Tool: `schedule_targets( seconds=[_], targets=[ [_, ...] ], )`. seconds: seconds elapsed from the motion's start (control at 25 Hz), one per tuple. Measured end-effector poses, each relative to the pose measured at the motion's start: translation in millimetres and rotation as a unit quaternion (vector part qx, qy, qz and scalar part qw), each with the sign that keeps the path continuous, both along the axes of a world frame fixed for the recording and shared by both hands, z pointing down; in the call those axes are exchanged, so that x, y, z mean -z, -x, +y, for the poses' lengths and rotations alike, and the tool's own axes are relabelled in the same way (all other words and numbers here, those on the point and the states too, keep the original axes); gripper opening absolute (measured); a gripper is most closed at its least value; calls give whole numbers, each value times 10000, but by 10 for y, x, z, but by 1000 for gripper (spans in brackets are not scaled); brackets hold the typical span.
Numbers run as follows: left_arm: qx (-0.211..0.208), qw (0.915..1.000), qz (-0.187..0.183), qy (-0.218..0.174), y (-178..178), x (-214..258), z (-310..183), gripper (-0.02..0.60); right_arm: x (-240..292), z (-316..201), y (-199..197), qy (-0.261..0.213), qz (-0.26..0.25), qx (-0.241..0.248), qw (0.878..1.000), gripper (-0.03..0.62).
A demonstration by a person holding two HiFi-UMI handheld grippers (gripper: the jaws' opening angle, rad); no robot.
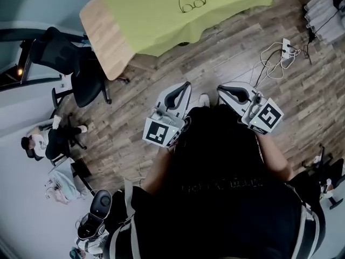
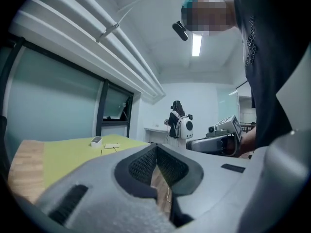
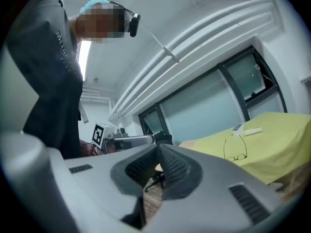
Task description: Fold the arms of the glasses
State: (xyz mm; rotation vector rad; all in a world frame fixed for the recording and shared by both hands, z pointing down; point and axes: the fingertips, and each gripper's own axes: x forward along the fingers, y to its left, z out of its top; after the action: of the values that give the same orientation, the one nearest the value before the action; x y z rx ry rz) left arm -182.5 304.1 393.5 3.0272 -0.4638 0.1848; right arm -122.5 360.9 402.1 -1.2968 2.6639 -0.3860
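Observation:
The glasses [image 1: 192,1] lie on the yellow-green cloth of the table [image 1: 108,42], far ahead of me, with their arms spread open. They show small in the right gripper view as thin wire glasses [image 3: 235,154] on the cloth. My left gripper [image 1: 186,85] and right gripper [image 1: 221,89] are held close to my body over the wooden floor, well short of the table. Both are shut with nothing between them: the left gripper [image 2: 156,148] and the right gripper [image 3: 158,148] each show their ribbed pads meeting.
A small white box [image 3: 237,127] and a flat pale item [image 3: 252,130] lie on the cloth behind the glasses. A black office chair [image 1: 70,63] stands left of the table. A power strip with cables [image 1: 283,47] lies on the floor at right. A seated person [image 1: 48,142] is far left.

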Motion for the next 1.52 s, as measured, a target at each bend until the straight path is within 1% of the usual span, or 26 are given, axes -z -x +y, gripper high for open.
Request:
schedule_targets(
  seconds=[0.2,0.32,0.44,0.56,0.72,0.92,1.16,1.36,1.52],
  targets=[
    [122,9999,-83,-17,-138,-16,91,18,-43,94,-224,-28,-294,76,9995,34],
    [201,9997,-125,-72,-167,-21,143,18,-131,125,-439,97,-491,-68,9987,34],
    [316,9994,-127,-63,-186,-47,196,18,-189,196,-647,212,-582,-252,9978,34],
    [389,9992,-34,-7,-240,-54,170,18,-225,199,-794,274,-560,-385,9973,34],
    [316,9995,35,-88,-379,-33,88,18,-260,131,-899,290,-455,-453,9975,34],
    [368,9992,126,-84,-487,-62,-176,18,-271,-58,-974,288,-424,-477,9975,34],
    [372,9991,211,-46,-626,-108,-548,18,-358,-381,-1118,435,-383,-505,9970,34],
    [338,9990,271,98,-779,-187,-954,18,-410,-799,-1237,606,-341,-490,9964,34],
    [343,9986,322,228,-880,-258,-1377,18,-463,-1252,-1266,786,-242,-329,9961,34]
  ],
)
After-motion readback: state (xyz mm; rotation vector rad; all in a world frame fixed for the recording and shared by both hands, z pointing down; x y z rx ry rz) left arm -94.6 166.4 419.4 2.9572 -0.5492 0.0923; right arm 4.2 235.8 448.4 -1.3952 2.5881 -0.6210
